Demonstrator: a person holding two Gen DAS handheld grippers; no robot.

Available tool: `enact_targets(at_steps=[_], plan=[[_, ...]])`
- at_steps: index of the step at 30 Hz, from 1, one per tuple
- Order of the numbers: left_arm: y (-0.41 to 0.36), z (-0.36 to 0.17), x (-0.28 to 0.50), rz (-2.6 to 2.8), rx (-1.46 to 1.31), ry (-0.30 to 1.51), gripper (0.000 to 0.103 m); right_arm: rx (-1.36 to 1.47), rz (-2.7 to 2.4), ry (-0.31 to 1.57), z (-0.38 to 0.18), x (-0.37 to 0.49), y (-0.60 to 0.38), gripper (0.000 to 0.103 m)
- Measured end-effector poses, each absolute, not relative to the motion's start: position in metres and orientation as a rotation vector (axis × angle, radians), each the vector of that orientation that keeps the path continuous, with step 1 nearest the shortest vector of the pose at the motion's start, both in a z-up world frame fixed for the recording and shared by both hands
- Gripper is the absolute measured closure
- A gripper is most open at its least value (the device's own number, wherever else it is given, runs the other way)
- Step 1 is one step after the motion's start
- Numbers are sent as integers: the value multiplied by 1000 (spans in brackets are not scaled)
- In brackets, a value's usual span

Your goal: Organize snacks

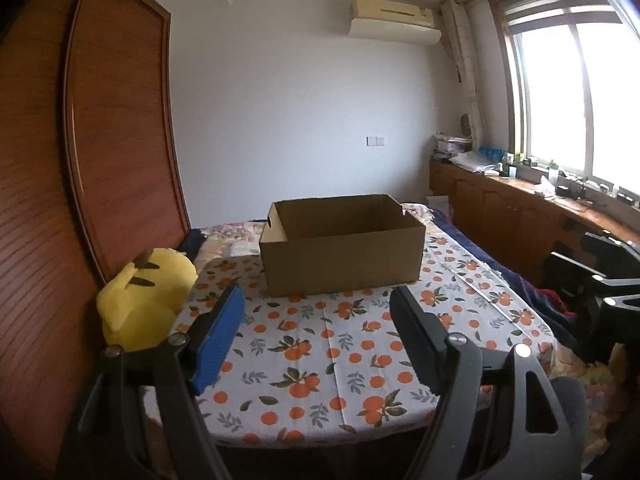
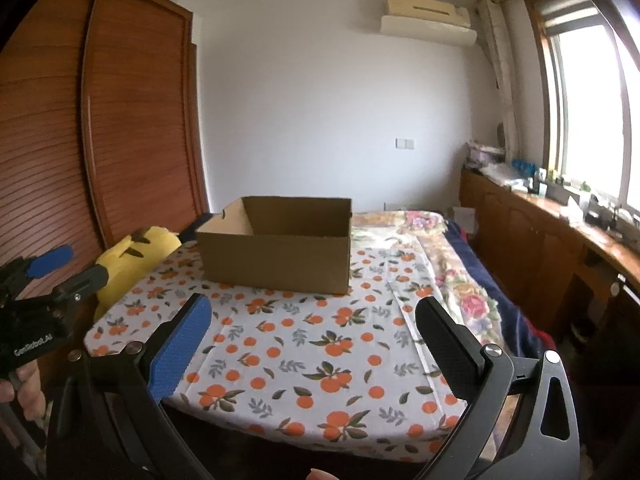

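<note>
Facing cardboard box [image 1: 342, 256], claws apart

Your left gripper [image 1: 316, 336] and right gripper [image 2: 312, 344] look alike: black frames, silver screws, one blue ribbed pad facing one black. The left body reads "GenRobot.AI" in white.

Blown-out daylight from the window [image 1: 568, 92]; soft focus, fisheye-bent, dark-cornered edges.
</note>
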State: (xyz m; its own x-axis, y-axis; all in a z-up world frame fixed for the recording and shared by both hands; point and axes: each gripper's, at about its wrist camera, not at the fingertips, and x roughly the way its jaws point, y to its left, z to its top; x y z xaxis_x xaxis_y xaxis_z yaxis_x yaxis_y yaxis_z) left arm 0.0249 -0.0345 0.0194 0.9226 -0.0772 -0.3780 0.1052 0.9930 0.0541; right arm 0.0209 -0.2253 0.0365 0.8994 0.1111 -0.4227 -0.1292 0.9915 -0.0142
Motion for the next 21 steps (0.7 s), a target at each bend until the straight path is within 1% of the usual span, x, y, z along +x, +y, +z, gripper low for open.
enact_targets(at_steps=[11,21], plan=[[-30,0,29,-92,46,423,27,-36,87,459,13,26,-235,0],[-29,-3,31,-86,49,421,27,-30,78,450,14,24,-240,0]])
